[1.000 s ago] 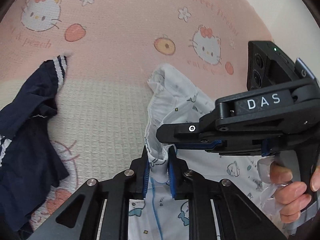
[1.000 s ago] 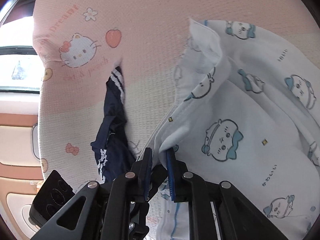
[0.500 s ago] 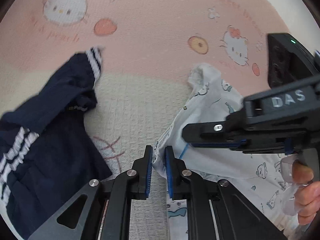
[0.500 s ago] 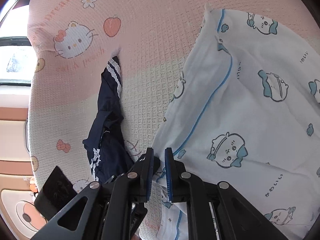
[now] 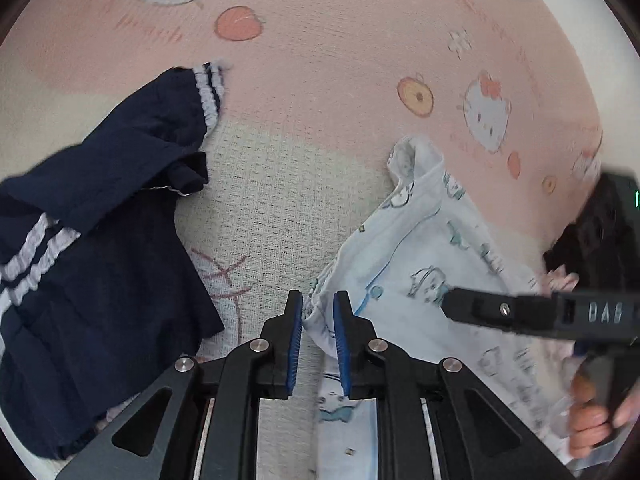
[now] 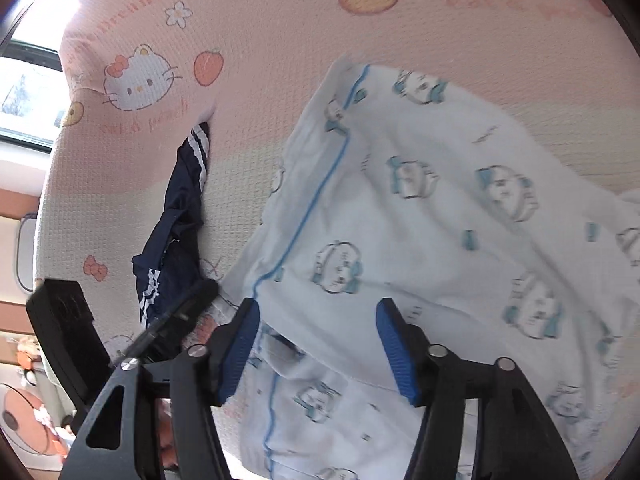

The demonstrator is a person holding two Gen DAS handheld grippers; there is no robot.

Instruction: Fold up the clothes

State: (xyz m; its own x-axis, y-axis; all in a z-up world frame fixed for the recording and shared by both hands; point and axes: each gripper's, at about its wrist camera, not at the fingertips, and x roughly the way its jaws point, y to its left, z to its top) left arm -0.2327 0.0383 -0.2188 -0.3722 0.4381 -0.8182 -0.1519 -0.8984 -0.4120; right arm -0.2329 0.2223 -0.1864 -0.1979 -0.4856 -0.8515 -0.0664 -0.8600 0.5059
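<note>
The white cartoon-print pyjama top (image 5: 424, 256) lies on the pink bed cover (image 5: 320, 60); it looks light, limp and wrinkle-prone. The left gripper (image 5: 318, 312) pinches its hem between nearly closed fingers. The right gripper (image 6: 318, 320) is opening, fingers wide above the cloth, gripping nothing; the blue-piped edge (image 6: 316, 200) ahead of them seems the best hold.

Both black grippers carry ribbed blue pads (image 6: 394, 344), silver screws (image 5: 259, 345) and white "DAS" lettering (image 5: 605, 312).
</note>
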